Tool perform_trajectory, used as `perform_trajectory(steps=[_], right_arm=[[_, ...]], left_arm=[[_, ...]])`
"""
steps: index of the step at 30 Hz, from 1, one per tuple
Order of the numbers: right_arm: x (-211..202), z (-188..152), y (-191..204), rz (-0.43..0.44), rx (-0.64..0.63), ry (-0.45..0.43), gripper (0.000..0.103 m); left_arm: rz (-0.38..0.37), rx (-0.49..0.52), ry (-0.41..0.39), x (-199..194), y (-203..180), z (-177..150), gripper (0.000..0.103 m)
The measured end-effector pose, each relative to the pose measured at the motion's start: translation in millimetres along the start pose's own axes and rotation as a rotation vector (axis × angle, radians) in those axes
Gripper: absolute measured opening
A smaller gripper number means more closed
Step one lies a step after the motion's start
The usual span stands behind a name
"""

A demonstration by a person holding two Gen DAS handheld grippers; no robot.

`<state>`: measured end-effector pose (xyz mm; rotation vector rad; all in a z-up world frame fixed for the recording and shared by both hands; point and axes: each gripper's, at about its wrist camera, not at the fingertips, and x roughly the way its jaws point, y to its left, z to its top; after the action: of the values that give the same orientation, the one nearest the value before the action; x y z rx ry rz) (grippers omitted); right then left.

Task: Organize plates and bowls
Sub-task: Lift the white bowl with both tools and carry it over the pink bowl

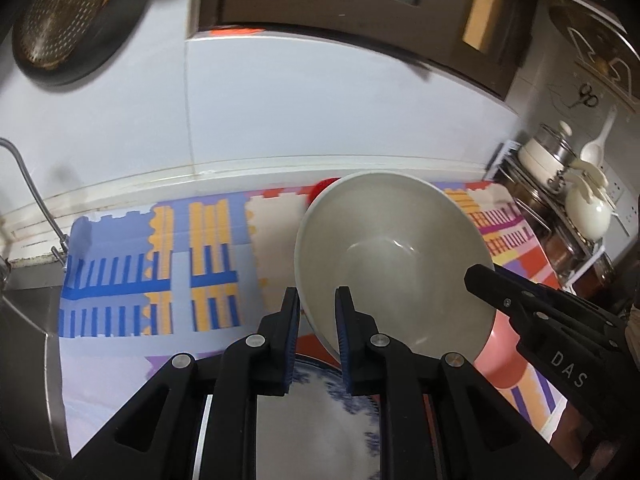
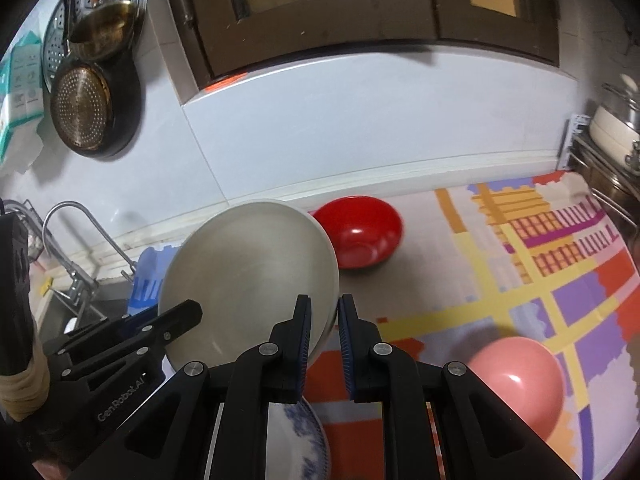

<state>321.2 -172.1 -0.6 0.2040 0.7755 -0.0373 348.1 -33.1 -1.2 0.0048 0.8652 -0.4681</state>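
1. Nearest, under both grippers: blue-patterned white plate (image 1: 316, 412) flat on the colourful mat (image 1: 132, 272), partly hidden by the black fingers.
2. Left gripper (image 1: 317, 320): clenched on the near rim of the grey-white bowl (image 1: 392, 256), one finger outside the wall, one inside.
3. Right gripper (image 2: 325, 328): clamped on the opposite rim of the same bowl, wall pinched between the blue pads (image 2: 347, 344).
4. Bowl held tilted above the plate and mat, open side toward the left wrist camera, lifted clear of the mat as far as visible.
5. Beside, on the mat to the right: pink bowl (image 2: 516, 384), lying apart from the plate.
6. Farther back, near the wall: red bowl (image 2: 360, 232), tipped with its opening toward the camera.
7. At the left edge: sink with a metal tap (image 2: 76, 236).
8. At the right: wire rack (image 1: 560, 216) with white pots.
9. On the wall: perforated pan (image 2: 84, 112) hanging, brown cabinet (image 2: 360, 12) above.
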Motion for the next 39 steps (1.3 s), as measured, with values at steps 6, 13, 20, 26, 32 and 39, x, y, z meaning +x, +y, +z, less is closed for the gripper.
perform_trajectory(steps=[6,13,20,26,32,39], right_arm=[[-26,-14,-31,-0.039,0.007,0.002,0.015],[-56,-27,-74,-0.099,0.03,-0.004,0.015],[-72,-37,-112,-0.146,0.067,0.006,0.015],[-73,-45,-141,-0.168,0.095,0.035,0.015],[-59,-55,-163,-0.164,0.12,0.085,0.016],[-45,-63,-179,-0.158,0.134,0.132,0.015]], left_arm=[[-0.049,0.056,-0.005,-3,-39,-7,0.019],[-0.106,0.115,0.016,1,-89,-16,0.019],[-0.14,0.161,0.05,12,-132,-26,0.019],[-0.136,0.182,0.107,33,-156,-37,0.02],[-0.116,0.184,0.161,55,-167,-46,0.02],[-0.09,0.19,0.207,75,-177,-56,0.019]])
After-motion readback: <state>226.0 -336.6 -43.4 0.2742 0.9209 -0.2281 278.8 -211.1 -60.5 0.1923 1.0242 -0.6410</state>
